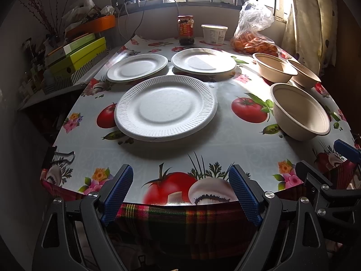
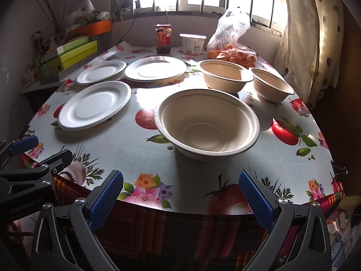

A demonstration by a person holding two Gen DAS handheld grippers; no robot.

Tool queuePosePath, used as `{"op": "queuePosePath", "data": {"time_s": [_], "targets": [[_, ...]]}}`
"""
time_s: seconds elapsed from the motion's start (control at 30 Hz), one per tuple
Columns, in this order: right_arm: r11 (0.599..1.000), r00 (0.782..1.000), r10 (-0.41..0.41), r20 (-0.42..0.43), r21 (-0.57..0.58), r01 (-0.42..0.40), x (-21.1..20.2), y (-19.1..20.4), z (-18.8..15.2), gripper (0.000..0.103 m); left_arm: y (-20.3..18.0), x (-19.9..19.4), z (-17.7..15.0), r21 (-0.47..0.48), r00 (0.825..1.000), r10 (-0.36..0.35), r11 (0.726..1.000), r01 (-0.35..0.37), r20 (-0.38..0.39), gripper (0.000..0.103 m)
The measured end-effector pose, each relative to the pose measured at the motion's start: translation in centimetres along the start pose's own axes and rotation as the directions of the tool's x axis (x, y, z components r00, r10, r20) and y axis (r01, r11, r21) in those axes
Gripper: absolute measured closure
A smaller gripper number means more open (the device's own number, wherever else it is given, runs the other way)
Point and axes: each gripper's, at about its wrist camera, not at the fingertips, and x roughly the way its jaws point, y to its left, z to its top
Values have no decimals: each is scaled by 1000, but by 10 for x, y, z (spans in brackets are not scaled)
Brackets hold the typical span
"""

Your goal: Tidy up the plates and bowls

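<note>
Three white paper plates lie apart on the table: a near plate (image 1: 165, 108) (image 2: 94, 106), a far-left plate (image 1: 137, 67) (image 2: 101, 71) and a far-middle plate (image 1: 203, 60) (image 2: 155, 68). Three beige bowls stand upright on the right: a near bowl (image 1: 301, 111) (image 2: 206, 124), a middle bowl (image 1: 274, 67) (image 2: 225, 73) and a far-right bowl (image 1: 303, 73) (image 2: 271, 87). My left gripper (image 1: 180, 185) hangs open at the table's front edge, short of the near plate. My right gripper (image 2: 180, 192) is open too, just before the near bowl, holding nothing.
The table (image 1: 225, 140) wears a glossy fruit-print cloth. At its far end stand a sauce jar (image 1: 185, 29), a white tub (image 1: 214, 33) and a plastic bag of oranges (image 1: 253, 38). Green boxes (image 1: 76, 54) crowd a side shelf on the left. A curtain (image 2: 315, 33) hangs on the right.
</note>
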Motion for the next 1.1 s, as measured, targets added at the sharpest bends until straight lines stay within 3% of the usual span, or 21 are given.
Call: {"op": "queuePosePath", "data": {"time_s": [1.1], "targets": [[1000, 1000, 0, -2, -2, 0, 1, 2, 3, 0, 8, 3, 4, -7, 1000, 4, 1000, -4, -5, 16]]}}
